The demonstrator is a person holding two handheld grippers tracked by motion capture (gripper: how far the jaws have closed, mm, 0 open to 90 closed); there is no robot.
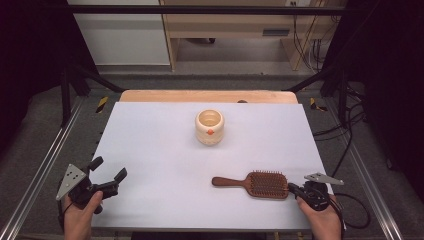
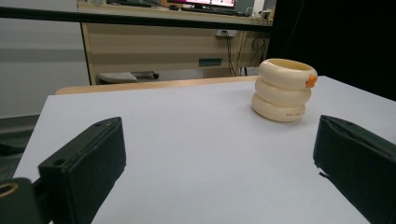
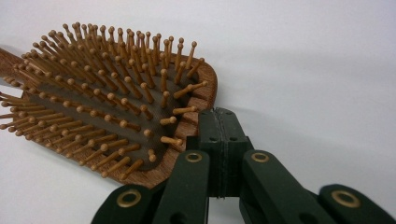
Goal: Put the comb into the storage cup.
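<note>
Right now I'm resting my right gripper (image 1: pixel 295 189) against the bristle end of the wooden hairbrush (image 1: pixel 252 183), jaws pressed together and gripping nothing, probably to nudge it. It's lying bristles-up near the front edge of the white table (image 1: pixel 165 150). My left gripper (image 1: pixel 109 170) is waiting wide open and empty, facing the cream ringed pot (image 1: pixel 209 126) farther back.
</note>
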